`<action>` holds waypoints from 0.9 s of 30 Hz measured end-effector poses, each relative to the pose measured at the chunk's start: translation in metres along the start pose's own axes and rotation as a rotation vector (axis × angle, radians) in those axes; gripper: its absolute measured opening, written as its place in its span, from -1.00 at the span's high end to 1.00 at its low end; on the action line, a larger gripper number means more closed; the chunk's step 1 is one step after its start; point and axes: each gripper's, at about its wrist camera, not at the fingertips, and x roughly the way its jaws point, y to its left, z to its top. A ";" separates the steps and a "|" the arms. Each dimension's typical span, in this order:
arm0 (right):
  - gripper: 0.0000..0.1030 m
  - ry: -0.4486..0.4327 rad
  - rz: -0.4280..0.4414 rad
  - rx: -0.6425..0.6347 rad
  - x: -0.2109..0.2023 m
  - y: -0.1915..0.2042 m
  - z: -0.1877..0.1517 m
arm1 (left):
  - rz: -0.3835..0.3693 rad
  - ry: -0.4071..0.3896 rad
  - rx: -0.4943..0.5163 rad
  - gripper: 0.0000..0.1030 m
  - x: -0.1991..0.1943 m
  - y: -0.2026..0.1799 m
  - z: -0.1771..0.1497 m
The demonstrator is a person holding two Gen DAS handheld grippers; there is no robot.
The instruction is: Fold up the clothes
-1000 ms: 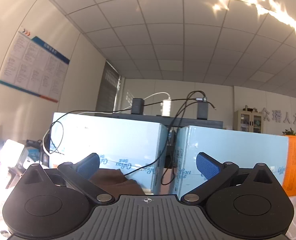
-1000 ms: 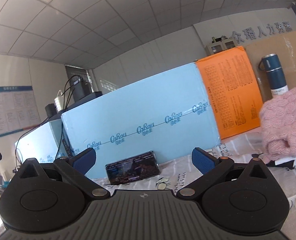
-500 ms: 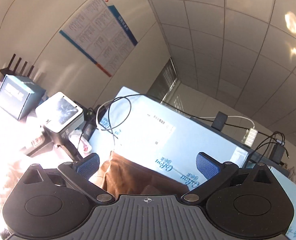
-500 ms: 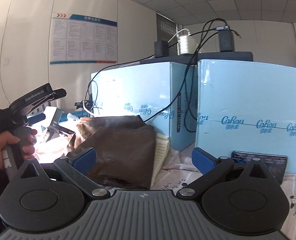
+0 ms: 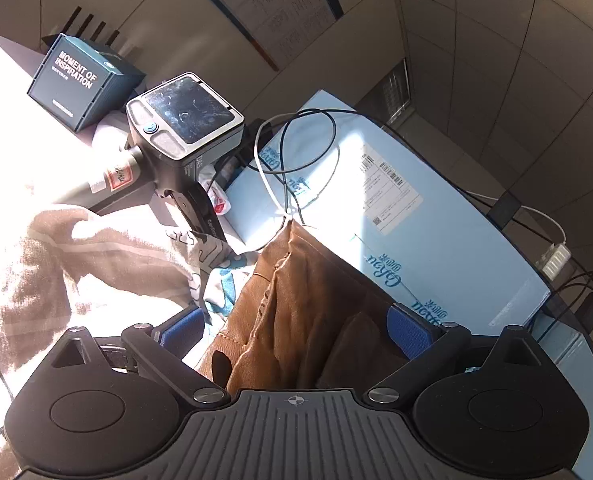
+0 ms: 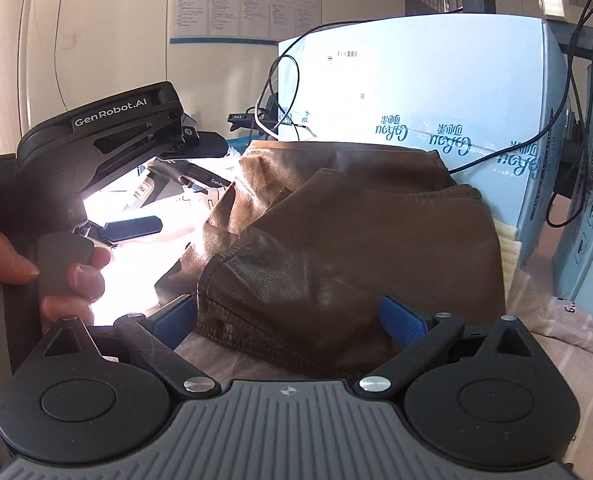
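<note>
The left hand-held gripper has its two blue ribbed pads spread wide, empty, with the brown jacket lying just ahead of and between them. From the right wrist view the same left hand-held gripper appears to the left, black and glossy, its handle wrapped by a hand whose fingers curl round the grip.

The right hand-held gripper is likewise spread open and grips nothing; the jacket sits directly ahead of it, its hem reaching down between the two blue pads. The jacket is smooth, leather-like and slightly shiny, creased into thick soft folds with stitched seams along the edges. A cream ribbed knit peeks out at its right side.

Behind the jacket stand two pale blue boxes, flat-sided with printed lettering, with black and white cables looped over them. Ahead and left of the left hand-held gripper lie a fuzzy brown cloth in bright sun, a spare black gripper with a square screen, and one dark blue carton. Striped fabric covers the surface under the right hand-held gripper.
</note>
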 end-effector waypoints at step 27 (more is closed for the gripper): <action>0.90 -0.351 -0.099 0.252 -0.120 -0.038 0.027 | -0.002 0.046 0.042 -0.93 0.006 -0.006 -0.008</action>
